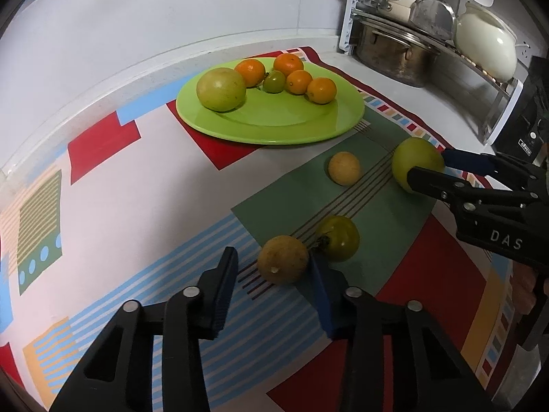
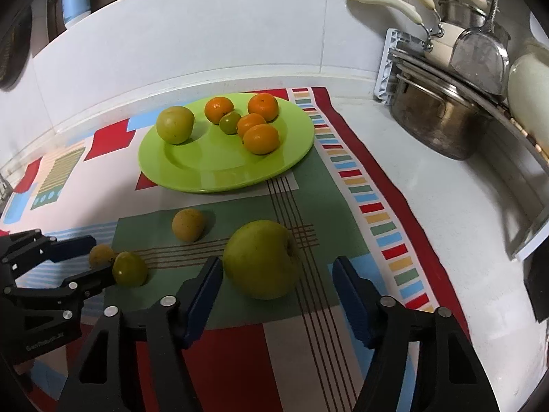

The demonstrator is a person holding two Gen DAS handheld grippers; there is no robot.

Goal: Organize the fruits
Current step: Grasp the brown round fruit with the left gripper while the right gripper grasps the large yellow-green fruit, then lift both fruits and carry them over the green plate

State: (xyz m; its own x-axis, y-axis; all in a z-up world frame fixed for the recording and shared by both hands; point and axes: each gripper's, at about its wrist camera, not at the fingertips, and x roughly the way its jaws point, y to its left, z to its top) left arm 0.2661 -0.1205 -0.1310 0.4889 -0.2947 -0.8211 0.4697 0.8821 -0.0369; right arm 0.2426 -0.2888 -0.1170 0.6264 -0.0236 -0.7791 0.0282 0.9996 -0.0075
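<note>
A green plate (image 1: 274, 123) (image 2: 192, 164) holds a large yellow-green fruit (image 1: 221, 90), several oranges (image 1: 250, 72) and a small green fruit (image 1: 274, 81). On the cloth lie a tan fruit (image 1: 344, 168) (image 2: 188, 224), a brown fruit (image 1: 283, 264) (image 2: 100, 254), a green fruit (image 1: 338, 238) (image 2: 129, 269) and a green apple (image 1: 417, 164) (image 2: 262, 259). My left gripper (image 1: 274, 278) (image 2: 96, 257) is open around the brown fruit. My right gripper (image 2: 278, 292) (image 1: 429, 163) is open, its fingers either side of the apple.
The fruits rest on a patterned cloth (image 2: 240, 343) on a white counter. A steel pot (image 2: 442, 120) and a dish rack with white pans (image 1: 480, 41) stand at the back right. A wall runs behind the plate.
</note>
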